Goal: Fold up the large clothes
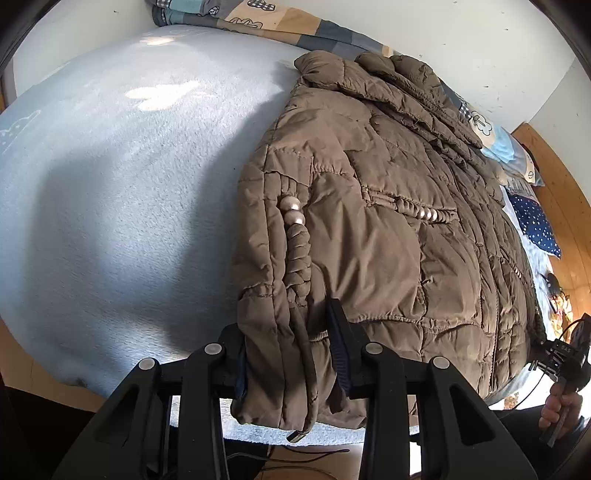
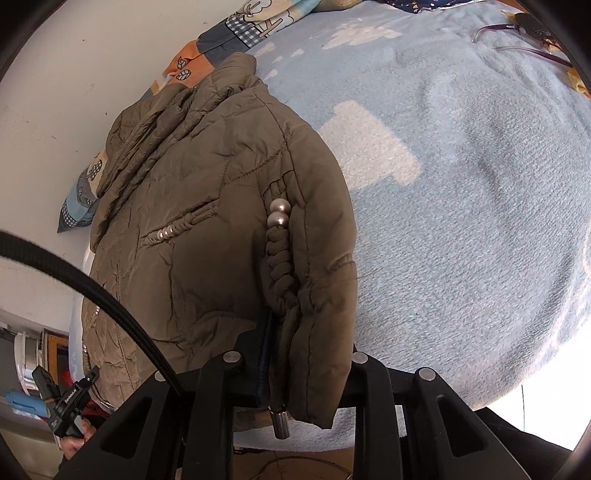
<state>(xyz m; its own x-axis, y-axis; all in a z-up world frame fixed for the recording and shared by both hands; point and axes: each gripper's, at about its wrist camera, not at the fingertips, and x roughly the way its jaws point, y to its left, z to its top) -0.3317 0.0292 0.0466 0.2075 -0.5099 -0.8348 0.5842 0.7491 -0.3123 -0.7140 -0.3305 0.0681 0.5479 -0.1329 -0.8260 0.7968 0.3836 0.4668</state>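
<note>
While a pale blue fleece blanket [image 1: 110, 184] covers the bed from edge to edge, a brown quilted jacket [image 1: 388, 221] lies spread on it with its collar toward the white wall [image 1: 461, 44] and its hem hanging a little over the near edge. A patterned patchwork quilt [image 1: 258, 22] is bunched along the wall behind the collar. In the left wrist view the left gripper [image 1: 291, 354] has its jaws drawn in on the jacket's left hem corner, the padded fabric bunched between the pads. In the right wrist view the right gripper [image 2: 295, 369] is likewise clamped on the right hem corner, fabric filling the narrow gap. A braided cord [image 2: 279, 273] runs down each front edge; on the right side it ends in a small metal toggle [image 2: 280, 424] dangling below the hem. Two pearl-like beads [image 1: 291, 210] top the cord near the left gripper. A pair of glasses [image 2: 524, 33] lies far off on the blanket.
</note>
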